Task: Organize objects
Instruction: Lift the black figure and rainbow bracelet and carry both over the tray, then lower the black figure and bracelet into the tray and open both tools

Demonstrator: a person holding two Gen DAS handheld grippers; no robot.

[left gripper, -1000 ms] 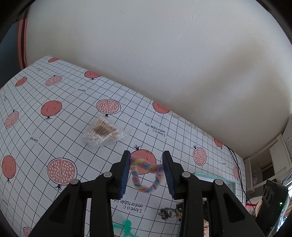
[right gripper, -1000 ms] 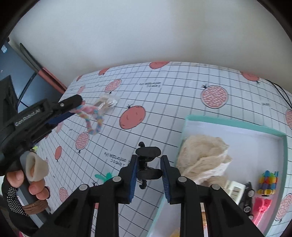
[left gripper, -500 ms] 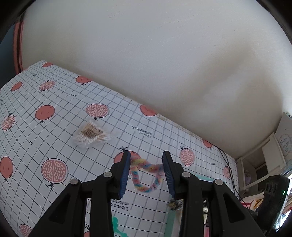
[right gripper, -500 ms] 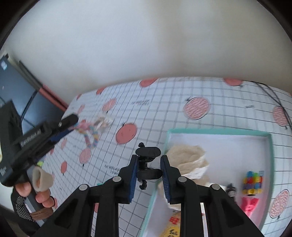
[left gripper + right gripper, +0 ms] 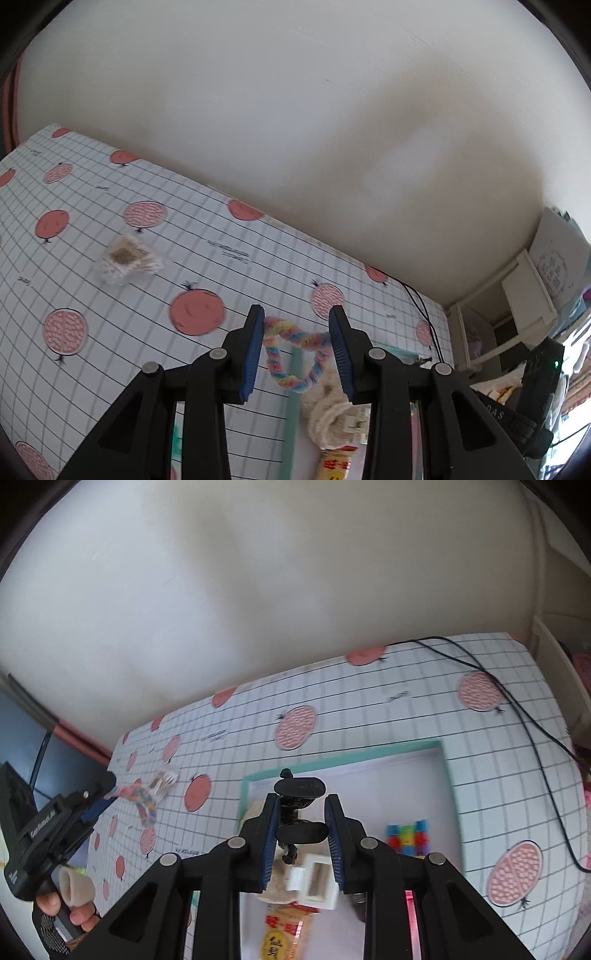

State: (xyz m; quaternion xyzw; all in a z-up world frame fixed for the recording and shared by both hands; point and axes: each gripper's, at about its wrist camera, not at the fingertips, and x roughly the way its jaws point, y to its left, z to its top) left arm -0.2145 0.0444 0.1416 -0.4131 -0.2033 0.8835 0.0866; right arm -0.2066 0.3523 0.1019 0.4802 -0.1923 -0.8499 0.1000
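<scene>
My left gripper (image 5: 295, 314) is shut on a rainbow twisted loop (image 5: 291, 354) and holds it in the air above the pomegranate-print tablecloth, near the left rim of the teal-rimmed box (image 5: 295, 373). In the right wrist view this left gripper (image 5: 110, 794) sits at the far left, with the loop (image 5: 144, 805) dangling from it. My right gripper (image 5: 302, 801) is shut on a small black clamp piece (image 5: 299, 812) over the near left part of the box (image 5: 343, 760).
The box holds a cream knit cloth (image 5: 328, 410), a white plastic part (image 5: 314, 880), a colourful block cube (image 5: 408, 836) and a red-yellow packet (image 5: 284, 934). A cotton swab packet (image 5: 125, 258) lies on the cloth at left. A black cable (image 5: 517, 709) runs along the right.
Both grippers moved right toward the box with their loads. The right gripper has come over the box's inside, and the box rim and cloth now show under the left gripper.
</scene>
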